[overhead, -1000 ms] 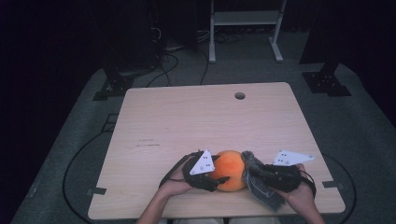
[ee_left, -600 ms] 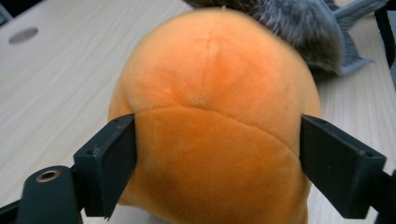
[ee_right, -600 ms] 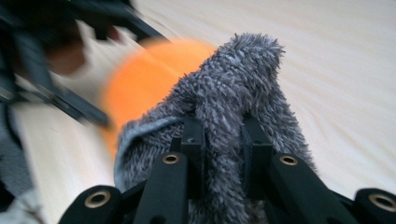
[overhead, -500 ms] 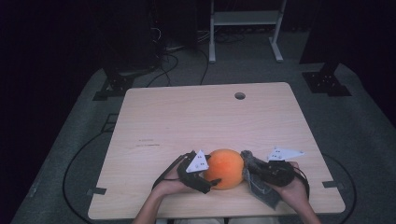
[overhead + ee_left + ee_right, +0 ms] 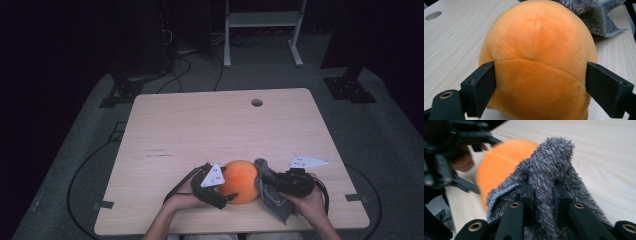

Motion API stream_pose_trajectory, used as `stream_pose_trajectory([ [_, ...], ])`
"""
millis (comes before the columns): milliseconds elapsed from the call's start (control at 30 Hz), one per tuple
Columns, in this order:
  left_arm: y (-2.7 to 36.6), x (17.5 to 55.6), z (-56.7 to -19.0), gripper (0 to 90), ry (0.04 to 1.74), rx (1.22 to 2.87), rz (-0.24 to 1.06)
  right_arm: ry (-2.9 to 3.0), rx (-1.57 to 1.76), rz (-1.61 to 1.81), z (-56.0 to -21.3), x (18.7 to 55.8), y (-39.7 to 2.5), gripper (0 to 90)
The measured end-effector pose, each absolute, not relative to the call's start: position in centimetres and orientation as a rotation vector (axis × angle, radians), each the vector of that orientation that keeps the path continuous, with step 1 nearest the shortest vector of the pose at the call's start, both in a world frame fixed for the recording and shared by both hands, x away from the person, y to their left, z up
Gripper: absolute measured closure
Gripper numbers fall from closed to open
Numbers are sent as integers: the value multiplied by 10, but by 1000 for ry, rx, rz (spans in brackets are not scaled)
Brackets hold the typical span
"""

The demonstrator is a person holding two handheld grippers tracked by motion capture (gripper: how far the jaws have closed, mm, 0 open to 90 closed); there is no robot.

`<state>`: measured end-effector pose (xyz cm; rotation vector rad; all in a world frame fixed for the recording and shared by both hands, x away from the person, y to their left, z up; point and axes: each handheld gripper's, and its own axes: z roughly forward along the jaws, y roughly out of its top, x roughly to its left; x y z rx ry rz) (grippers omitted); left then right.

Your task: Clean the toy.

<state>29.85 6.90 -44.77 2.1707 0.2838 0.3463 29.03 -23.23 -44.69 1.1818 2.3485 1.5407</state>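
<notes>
Left tool [image 5: 539, 82] clamps the round orange plush ball [image 5: 241, 181] at the pale wooden worktop's [image 5: 210, 125] near edge. Right tool [image 5: 541, 195] pinches a shaggy grey cloth [image 5: 554, 165] touching the ball's right side.

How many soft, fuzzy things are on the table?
2: an orange plush ball near the front edge between the left gripper's jaws, and a grey fuzzy cloth beside it, pinched in the right gripper.
</notes>
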Motion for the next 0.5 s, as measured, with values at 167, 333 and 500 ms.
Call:
stream_pose_trajectory([
  [167,69,296,-447,131,281,2183,366,2361,1209,1432,-449,293,-239,739],
  [333,62,293,-446,142,227,2199,369,2309,1080,1702,-416,285,-226,738],
  [500,59,288,-445,155,184,2211,405,2348,1010,1605,-418,283,-211,737],
])
